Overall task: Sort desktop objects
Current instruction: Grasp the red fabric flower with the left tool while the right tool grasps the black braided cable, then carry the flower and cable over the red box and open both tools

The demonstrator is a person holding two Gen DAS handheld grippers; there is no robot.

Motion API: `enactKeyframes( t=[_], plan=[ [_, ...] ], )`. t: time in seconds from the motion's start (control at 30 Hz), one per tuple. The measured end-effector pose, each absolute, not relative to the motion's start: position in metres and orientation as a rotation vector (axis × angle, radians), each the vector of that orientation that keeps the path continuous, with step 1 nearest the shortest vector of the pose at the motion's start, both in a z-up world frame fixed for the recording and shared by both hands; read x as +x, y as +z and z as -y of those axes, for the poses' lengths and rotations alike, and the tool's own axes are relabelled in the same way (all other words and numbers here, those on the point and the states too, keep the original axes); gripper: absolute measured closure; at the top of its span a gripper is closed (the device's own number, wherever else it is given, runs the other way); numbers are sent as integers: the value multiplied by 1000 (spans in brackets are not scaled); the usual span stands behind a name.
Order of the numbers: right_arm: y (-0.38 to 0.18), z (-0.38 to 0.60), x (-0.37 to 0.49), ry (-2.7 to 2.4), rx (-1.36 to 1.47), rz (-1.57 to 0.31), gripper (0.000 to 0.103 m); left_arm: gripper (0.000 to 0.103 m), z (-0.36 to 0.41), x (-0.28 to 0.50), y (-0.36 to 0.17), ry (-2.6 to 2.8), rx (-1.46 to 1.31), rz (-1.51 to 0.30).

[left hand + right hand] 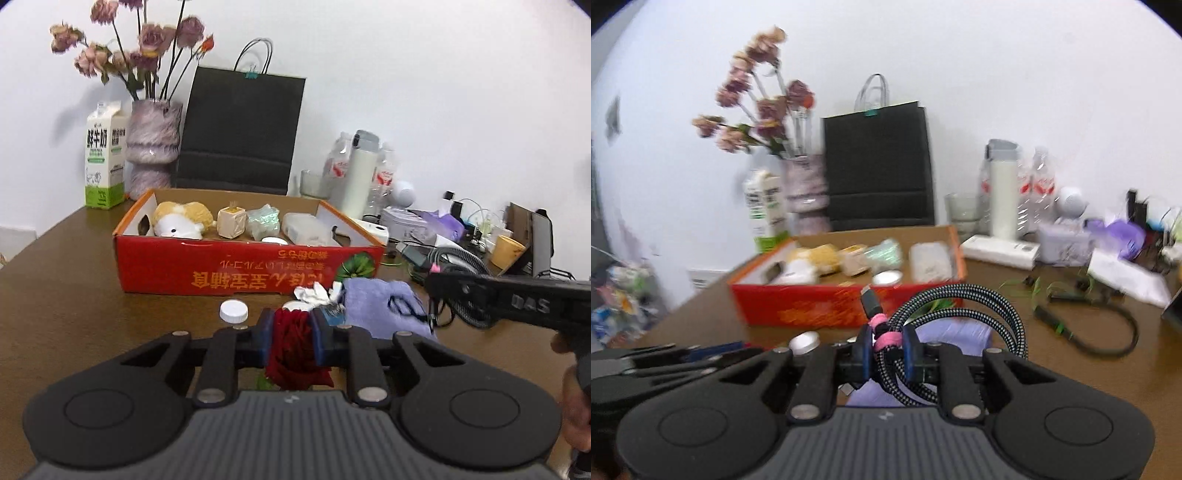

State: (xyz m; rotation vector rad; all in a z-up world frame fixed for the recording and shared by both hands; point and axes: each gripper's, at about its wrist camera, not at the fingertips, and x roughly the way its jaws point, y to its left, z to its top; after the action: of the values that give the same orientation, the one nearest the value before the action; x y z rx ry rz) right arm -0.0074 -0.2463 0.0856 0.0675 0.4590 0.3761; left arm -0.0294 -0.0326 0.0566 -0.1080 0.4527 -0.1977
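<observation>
The left gripper is clamping its jaws on a dark red cloth flower above the table, short of the red box. The right gripper is pinching a coiled braided cable, bound by a pink tie. Only the left view is showing the white bottle cap sharply.

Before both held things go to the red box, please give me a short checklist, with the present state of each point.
1. Left gripper shut on red flower: ok.
2. Right gripper shut on braided cable: ok.
3. Red box open on top: ok.
4. Free room inside the box: cannot tell.
5. Cable coil tied by pink band: ok.
6. White cap apart from left fingers: ok.
</observation>
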Motion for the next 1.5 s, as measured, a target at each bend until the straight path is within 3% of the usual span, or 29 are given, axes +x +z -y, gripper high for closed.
enactKeyframes(
  t=[0.4,0.93,1.13,1.37,1.5],
  plan=[
    [38,238,-105,355,100,-500,87,81,40,-119,43,-210,-83,-459],
    [43,227,-121,372,49,-430,87,81,28,-117,37,-155,-93,-472],
    [58,220,-95,383,22,-408,87,81,18,-91,50,-143,-100,-434],
    [93,216,-25,418,34,-340,96,81,-1,-22,81,-121,-126,-366],
    [87,215,12,432,36,-495,90,81,-20,4,70,-98,-198,-448]
  ],
)
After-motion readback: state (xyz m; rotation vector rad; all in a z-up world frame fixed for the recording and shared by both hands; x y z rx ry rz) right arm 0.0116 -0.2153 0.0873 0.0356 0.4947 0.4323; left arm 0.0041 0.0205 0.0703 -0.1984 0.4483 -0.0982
